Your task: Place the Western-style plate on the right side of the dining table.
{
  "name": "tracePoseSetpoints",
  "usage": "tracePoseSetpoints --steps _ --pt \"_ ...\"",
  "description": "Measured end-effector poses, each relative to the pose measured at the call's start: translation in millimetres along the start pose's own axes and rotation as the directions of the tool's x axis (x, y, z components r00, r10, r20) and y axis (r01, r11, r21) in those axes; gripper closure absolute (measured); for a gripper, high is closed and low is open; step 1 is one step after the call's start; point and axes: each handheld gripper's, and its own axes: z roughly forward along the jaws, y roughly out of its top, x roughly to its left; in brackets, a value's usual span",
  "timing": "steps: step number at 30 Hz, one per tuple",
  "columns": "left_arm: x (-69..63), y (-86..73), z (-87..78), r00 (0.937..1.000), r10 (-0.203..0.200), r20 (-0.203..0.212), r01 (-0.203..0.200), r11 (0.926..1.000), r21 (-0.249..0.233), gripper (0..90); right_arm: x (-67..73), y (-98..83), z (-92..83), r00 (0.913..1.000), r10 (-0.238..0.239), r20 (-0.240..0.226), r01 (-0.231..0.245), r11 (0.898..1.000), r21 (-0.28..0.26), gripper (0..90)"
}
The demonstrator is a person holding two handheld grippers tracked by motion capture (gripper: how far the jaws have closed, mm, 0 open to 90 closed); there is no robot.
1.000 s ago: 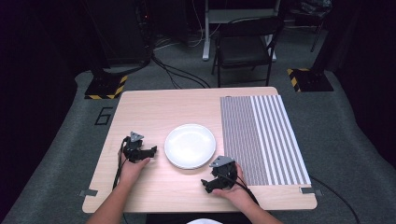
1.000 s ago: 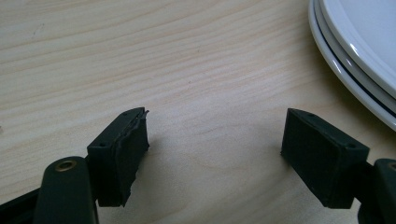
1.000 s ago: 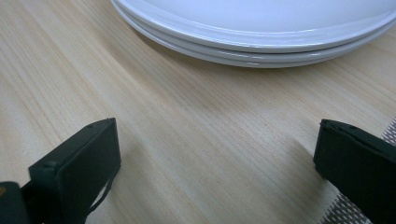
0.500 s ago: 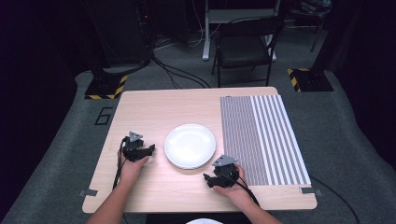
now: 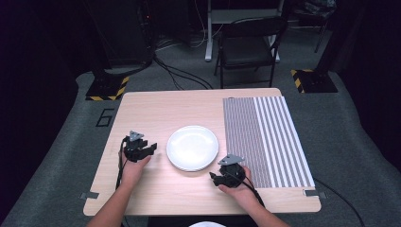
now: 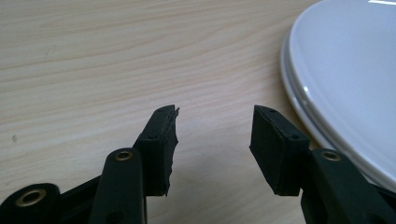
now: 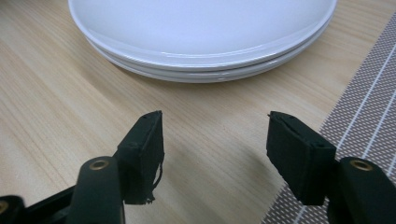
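The left gripper (image 5: 150,151) and right gripper (image 5: 213,178), jaws just narrowing but parted on nothing, flank the round white plates (image 5: 192,147), seemingly two stacked.

White plate (image 5: 192,147) sits mid-table (image 5: 165,106) between left gripper (image 5: 152,150) and right gripper (image 5: 213,178); striped placemat (image 5: 265,139) lies right, jaws just closing on nothing

A recording studio or lab set up for data capture: a lone wooden table (image 5: 156,189) stands on grey carpet (image 5: 61,165) in a darkened room, its corners marked with tape. Hazard-striped stand bases (image 5: 106,88), trailing floor cables (image 5: 179,75) and a folding chair (image 5: 248,47) ring the lit work area.
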Motion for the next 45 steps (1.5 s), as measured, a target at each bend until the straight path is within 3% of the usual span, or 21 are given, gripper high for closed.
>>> tracePoseSetpoints --steps 6,13,19,23,28,34,40,42,44,45 --pt "-14.9 11.0 -3.3 0.9997 0.014 0.021 -0.014 0.9997 0.021 52.9 -4.8 7.6 -6.2 0.9995 0.029 0.010 -0.029 0.999 0.020 38.4" --pt "-22.5 17.8 -2.6 0.9978 -0.027 0.060 0.026 0.9995 0.019 55.6 -6.0 14.1 -6.9 0.9998 0.011 0.016 -0.011 1.000 0.012 41.7" --pt "-30.4 26.1 -2.9 0.9972 -0.035 0.067 0.034 0.9993 0.014 57.5 -9.3 19.2 -8.2 0.9998 0.011 0.019 -0.011 1.000 0.001 42.7" --pt "-37.3 32.0 -1.7 0.9976 -0.029 0.063 0.028 0.9996 0.008 59.4 -12.2 23.4 -9.9 0.9993 0.036 0.008 -0.036 0.999 -0.003 45.6" --pt "-39.5 32.9 0.7 0.9942 -0.052 0.094 0.052 0.9986 0.005 59.6 -16.3 26.7 -10.9 0.9988 0.045 0.021 -0.045 0.999 -0.012 45.6" --pt "-39.1 30.1 -0.3 0.9936 -0.018 0.111 0.019 0.9998 -0.001 58.9 -21.3 28.5 -7.9 0.9978 0.053 0.038 -0.052 0.998 -0.026 45.8" --pt "-30.5 24.8 1.4 0.9813 -0.085 0.173 0.084 0.9964 0.012 58.9 -26.2 32.7 -3.6 0.9965 0.072 0.042 -0.071 0.997 -0.030 47.4" --pt "-29.4 22.0 3.9 0.9798 -0.098 0.174 0.096 0.9951 0.021 60.9 -26.8 34.3 -1.8 0.9957 0.081 0.045 -0.080 0.996 -0.032 47.9" --pt "-29.7 20.5 6.0 0.9738 -0.138 0.181 0.134 0.9905 0.033 61.9 -27.1 36.0 -0.4 0.9959 0.077 0.048 -0.075 0.996 -0.037 48.3" --pt "-28.9 20.3 7.3 0.9740 -0.135 0.182 0.131 0.9908 0.035 62.5 -27.3 36.8 0.5 0.9960 0.071 0.054 -0.069 0.997 -0.040 48.3"
